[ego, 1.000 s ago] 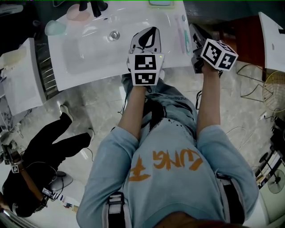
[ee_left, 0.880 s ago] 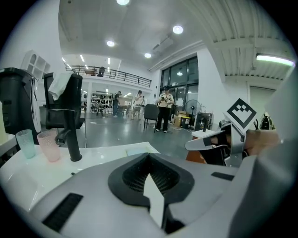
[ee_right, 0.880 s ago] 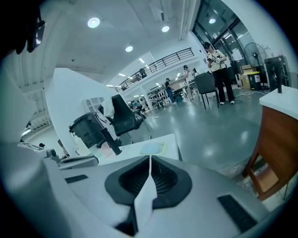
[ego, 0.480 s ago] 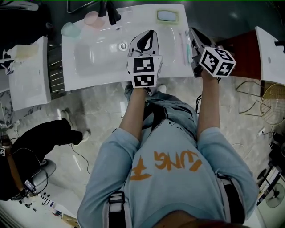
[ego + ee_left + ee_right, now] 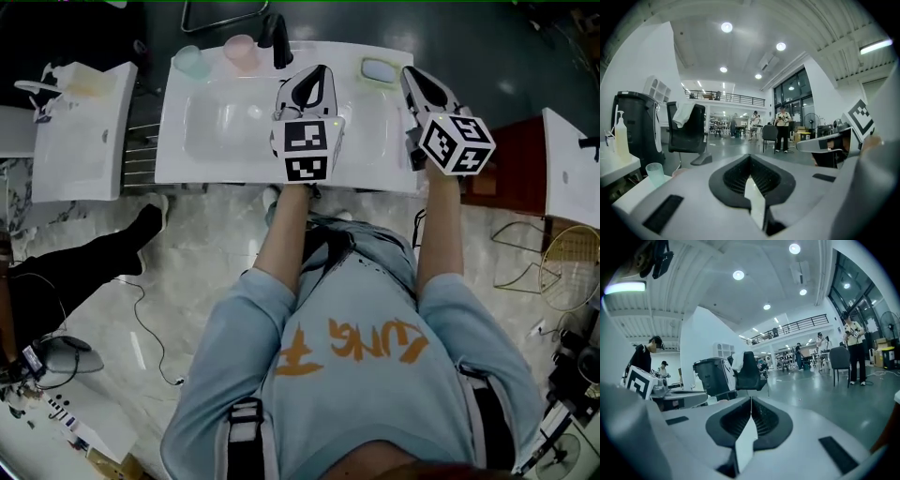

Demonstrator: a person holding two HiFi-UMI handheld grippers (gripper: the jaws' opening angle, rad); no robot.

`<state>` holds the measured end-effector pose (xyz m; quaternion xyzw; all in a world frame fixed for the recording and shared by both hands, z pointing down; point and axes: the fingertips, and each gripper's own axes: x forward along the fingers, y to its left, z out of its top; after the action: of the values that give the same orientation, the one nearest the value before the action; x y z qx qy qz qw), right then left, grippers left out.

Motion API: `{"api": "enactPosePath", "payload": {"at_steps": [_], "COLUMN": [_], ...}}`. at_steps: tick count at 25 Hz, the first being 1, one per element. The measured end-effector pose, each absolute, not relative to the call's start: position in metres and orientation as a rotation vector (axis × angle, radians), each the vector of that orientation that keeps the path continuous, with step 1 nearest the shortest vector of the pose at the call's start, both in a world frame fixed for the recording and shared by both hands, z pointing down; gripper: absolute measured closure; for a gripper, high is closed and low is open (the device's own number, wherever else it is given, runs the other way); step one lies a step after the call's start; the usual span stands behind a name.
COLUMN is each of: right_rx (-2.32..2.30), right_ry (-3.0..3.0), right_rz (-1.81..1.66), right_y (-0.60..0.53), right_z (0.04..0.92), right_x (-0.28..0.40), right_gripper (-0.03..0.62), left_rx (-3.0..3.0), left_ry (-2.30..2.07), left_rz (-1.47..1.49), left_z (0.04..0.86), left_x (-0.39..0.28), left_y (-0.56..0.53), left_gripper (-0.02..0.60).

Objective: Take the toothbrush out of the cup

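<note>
Cup (image 5: 192, 62) well left of left tool (image 5: 317, 73)

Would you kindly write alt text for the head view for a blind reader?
From above, a person in a light blue shirt holds the left tool and the right tool, both shut and empty, at a white washbasin. A green cup, a pink cup and a tap stand along its far edge, a soap dish further right.
</note>
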<state>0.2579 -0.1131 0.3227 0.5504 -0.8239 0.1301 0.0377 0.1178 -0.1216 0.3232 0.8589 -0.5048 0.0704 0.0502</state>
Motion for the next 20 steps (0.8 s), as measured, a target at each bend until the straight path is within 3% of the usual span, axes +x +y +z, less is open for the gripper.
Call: {"api": "enactPosePath", "payload": {"at_steps": [20], "right_rx": [1.619], "right_ry": [-2.691], "right_rz": [-0.046], "right_y": [-0.144], "right_z": [0.227], "right_x": [0.207], "right_gripper": [0.56], "left_rx": [2.619], "left_ry": [-1.82], "left_rz": [0.011], "left_z": [0.238], "left_x": [0.071], "left_y": [-0.151], "left_gripper": [0.561]}}
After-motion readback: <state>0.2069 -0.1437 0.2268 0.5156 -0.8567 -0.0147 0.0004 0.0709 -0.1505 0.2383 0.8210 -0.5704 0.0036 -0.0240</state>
